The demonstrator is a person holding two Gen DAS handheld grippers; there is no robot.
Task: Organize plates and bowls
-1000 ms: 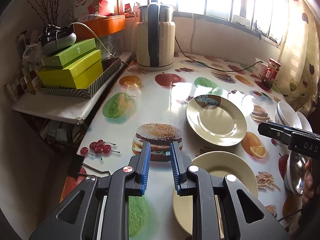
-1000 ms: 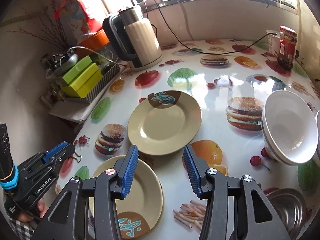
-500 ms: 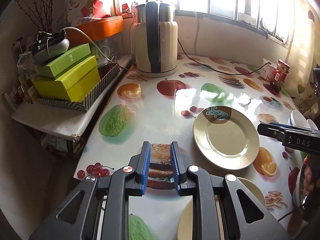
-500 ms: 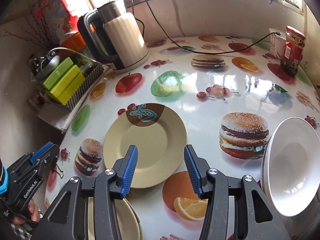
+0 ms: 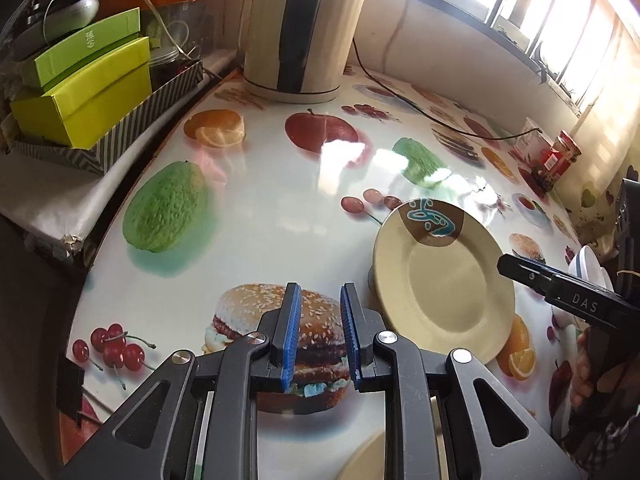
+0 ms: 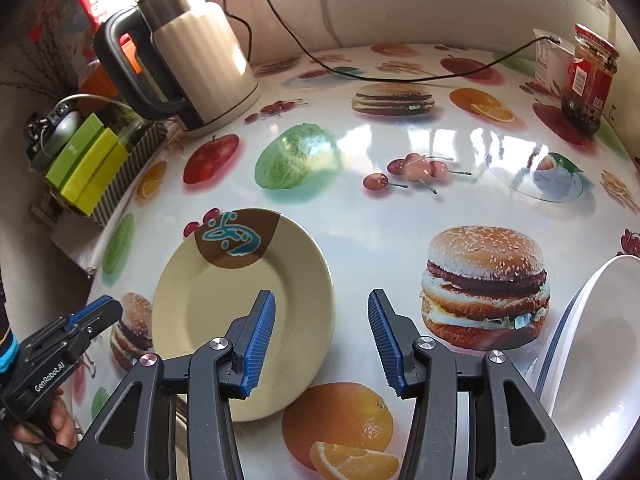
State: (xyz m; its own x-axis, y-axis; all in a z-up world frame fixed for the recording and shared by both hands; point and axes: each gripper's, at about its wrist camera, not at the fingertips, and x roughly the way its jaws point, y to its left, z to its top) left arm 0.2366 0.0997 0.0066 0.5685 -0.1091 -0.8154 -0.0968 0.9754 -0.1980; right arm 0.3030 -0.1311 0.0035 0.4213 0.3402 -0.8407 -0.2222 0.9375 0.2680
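Plate (image 6: 240, 312) lies flat on the surface (image 6: 384, 216), brown-and-teal patch on its far rim, clear all round, so its near-right edge looks the likely place to grip. Right tongs (image 6: 322, 344) hang over that edge, released, nothing between them; left tongs (image 5: 320, 334) are beside the plate over a burger print, nearly clenched and empty. White bowl (image 6: 592, 340) waits at right, second plate edge (image 5: 364, 460) under the left tongs.
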